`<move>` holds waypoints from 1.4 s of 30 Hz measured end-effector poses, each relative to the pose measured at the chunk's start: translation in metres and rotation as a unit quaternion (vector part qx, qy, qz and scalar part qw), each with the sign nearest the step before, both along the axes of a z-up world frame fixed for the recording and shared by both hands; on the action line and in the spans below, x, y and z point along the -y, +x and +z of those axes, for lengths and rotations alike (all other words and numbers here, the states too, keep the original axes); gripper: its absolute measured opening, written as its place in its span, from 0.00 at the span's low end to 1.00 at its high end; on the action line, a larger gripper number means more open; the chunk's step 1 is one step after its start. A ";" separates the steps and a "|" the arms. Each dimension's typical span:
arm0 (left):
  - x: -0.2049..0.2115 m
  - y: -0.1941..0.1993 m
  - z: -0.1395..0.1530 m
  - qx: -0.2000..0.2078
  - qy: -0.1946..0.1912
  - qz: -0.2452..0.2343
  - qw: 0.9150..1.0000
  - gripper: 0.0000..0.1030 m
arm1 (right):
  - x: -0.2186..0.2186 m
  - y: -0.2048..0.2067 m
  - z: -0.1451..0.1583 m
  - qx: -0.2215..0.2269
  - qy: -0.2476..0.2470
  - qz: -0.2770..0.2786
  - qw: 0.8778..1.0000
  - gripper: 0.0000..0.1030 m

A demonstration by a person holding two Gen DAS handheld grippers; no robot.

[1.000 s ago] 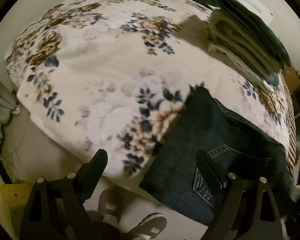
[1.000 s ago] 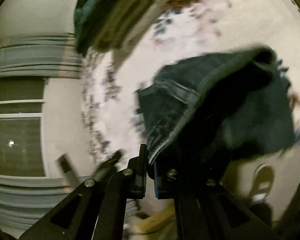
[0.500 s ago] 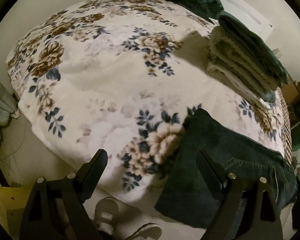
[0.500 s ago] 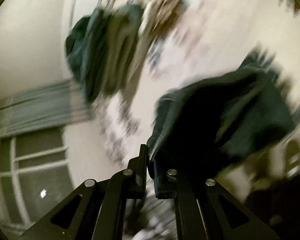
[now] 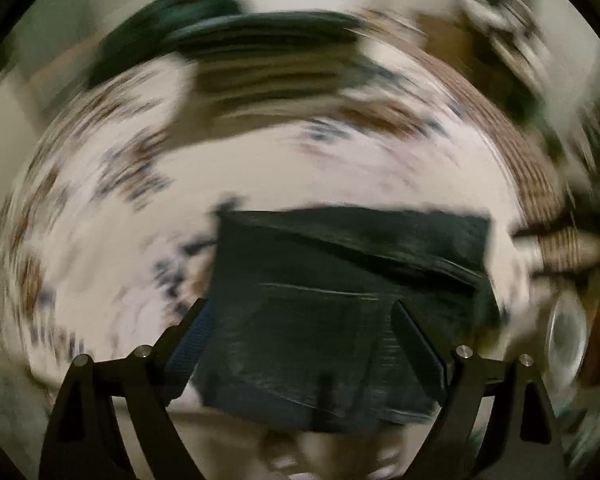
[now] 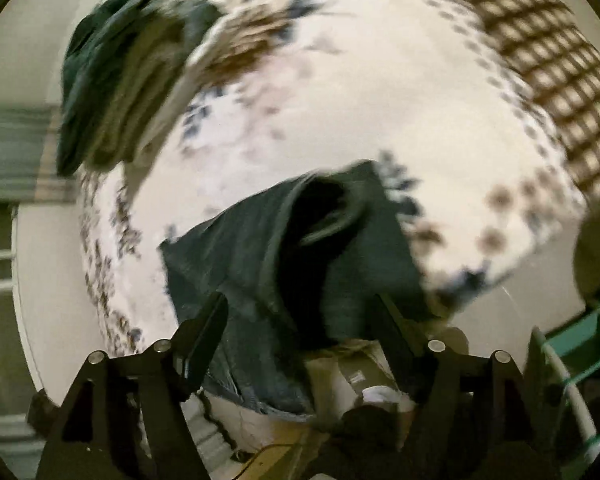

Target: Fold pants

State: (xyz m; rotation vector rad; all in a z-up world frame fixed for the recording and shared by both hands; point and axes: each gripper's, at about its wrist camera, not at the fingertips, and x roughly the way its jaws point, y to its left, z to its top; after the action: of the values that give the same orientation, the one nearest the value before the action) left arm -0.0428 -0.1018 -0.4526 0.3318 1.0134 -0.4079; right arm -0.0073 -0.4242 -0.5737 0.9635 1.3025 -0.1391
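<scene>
Dark blue jeans (image 5: 340, 300) lie folded on the floral bedspread (image 5: 119, 200) at the near edge of the bed. My left gripper (image 5: 300, 320) hangs open above them, its fingers apart on either side of the denim without pressing it. In the right wrist view the jeans (image 6: 259, 248) lie bunched, one fold standing up as a dark hollow. My right gripper (image 6: 304, 312) has its jaws opening, with the denim below and between the fingers but no pad pressing on it. Both views are blurred by motion.
A stack of folded green and beige clothes (image 5: 267, 64) sits at the far side of the bed, seen also as the stack (image 6: 115, 80) at upper left. A brown checkered cloth (image 6: 548, 52) covers the bed's right part. Shoes (image 5: 568, 340) and a box (image 6: 352, 368) lie on the floor.
My right gripper, which was shut on the jeans' edge, has let the denim go and it has dropped onto the bed. My left gripper has swung right and rolled, now over the jeans.
</scene>
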 end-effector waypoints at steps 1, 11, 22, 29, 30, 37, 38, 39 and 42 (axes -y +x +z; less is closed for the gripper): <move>0.014 -0.005 -0.006 -0.005 0.017 -0.026 1.000 0.87 | 0.009 -0.008 -0.004 -0.004 -0.001 -0.009 1.000 0.74; 0.148 -0.031 -0.058 0.005 0.139 -0.158 0.978 0.87 | 0.068 -0.062 -0.021 -0.020 -0.045 -0.071 0.996 0.74; 0.057 0.030 0.004 0.057 0.049 -0.072 0.995 0.10 | 0.086 -0.090 -0.027 -0.029 -0.043 -0.100 0.994 0.74; -0.139 0.091 0.044 0.031 -0.047 0.130 0.990 0.10 | 0.042 -0.057 -0.021 -0.017 -0.029 -0.069 0.997 0.74; -0.166 0.099 0.039 0.019 -0.059 0.158 0.986 0.10 | 0.032 -0.049 -0.020 -0.014 -0.030 -0.059 0.998 0.74; -0.317 0.126 -0.037 -0.024 -0.082 0.322 0.943 0.10 | -0.054 0.017 -0.017 -0.004 -0.024 0.008 1.000 0.74; -0.331 0.127 -0.048 -0.034 -0.081 0.336 0.938 0.10 | -0.064 0.024 -0.016 -0.003 -0.025 0.016 1.000 0.74; -0.358 0.131 -0.068 -0.064 -0.108 0.359 0.925 0.11 | -0.078 0.033 -0.016 -0.002 -0.025 0.029 0.999 0.74; -0.390 0.130 -0.097 -0.116 -0.192 0.370 0.902 0.14 | -0.118 0.055 -0.016 -0.003 -0.018 0.065 0.998 0.74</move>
State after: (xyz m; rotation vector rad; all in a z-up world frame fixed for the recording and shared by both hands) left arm 0.0873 0.2886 -0.5497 -0.4701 1.1804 0.0577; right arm 0.0482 -0.3058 -0.5899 0.8447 1.3605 -0.0652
